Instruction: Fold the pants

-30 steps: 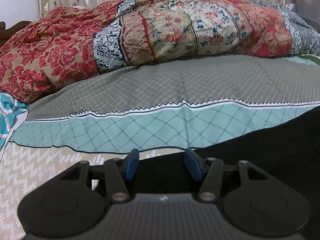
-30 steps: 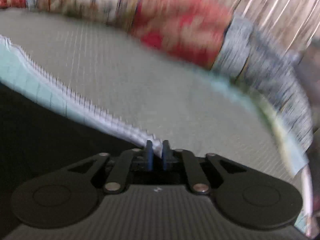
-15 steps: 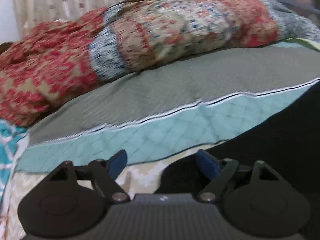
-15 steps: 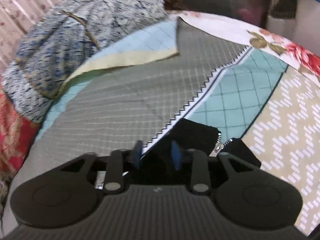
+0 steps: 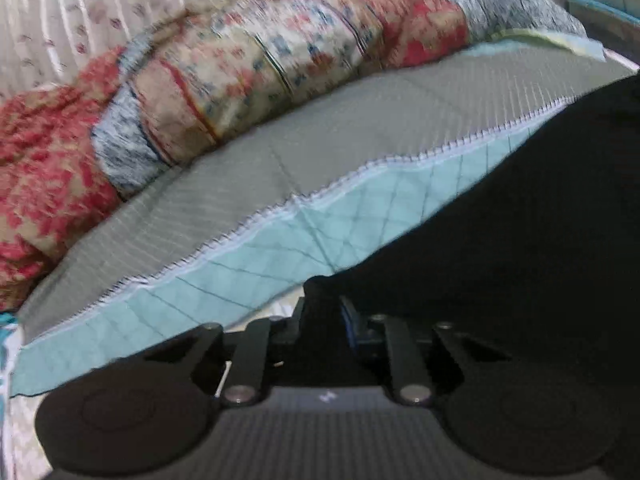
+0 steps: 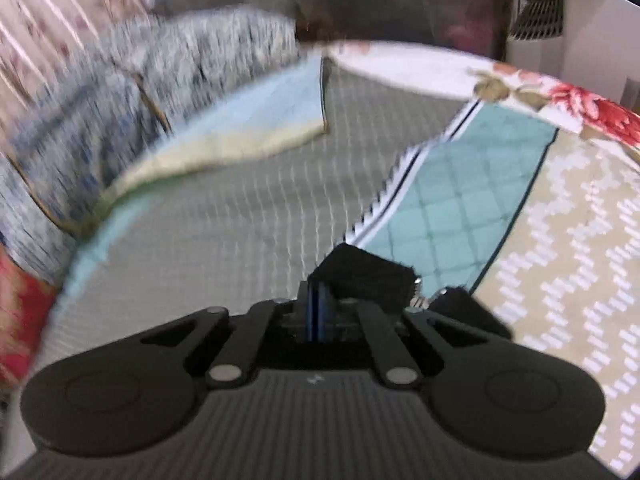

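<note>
The black pants (image 5: 500,240) lie spread on the bed and fill the right half of the left wrist view. My left gripper (image 5: 324,308) is closing its jaws on a corner of the dark cloth, and that corner pokes up between the blue pads. In the right wrist view the waistband end of the pants (image 6: 368,280) shows, with a metal zipper (image 6: 418,300) beside it. There my right gripper (image 6: 318,304) is shut, its pads pressed together on the edge of the waistband. Both views are blurred.
A rumpled red, beige and blue quilt (image 5: 240,80) is heaped along the far side of the bed, against a curtain (image 5: 80,20). The bedsheet (image 6: 240,220) is grey, then teal, then beige zigzag (image 6: 560,240). A floral sheet edge (image 6: 520,88) and a white bin (image 6: 580,32) stand at the far right.
My left jaws spread wide, then closed on the pants corner as the view rolled. My right gripper swung along the bed to the waistband, opened over it and shut on it.
</note>
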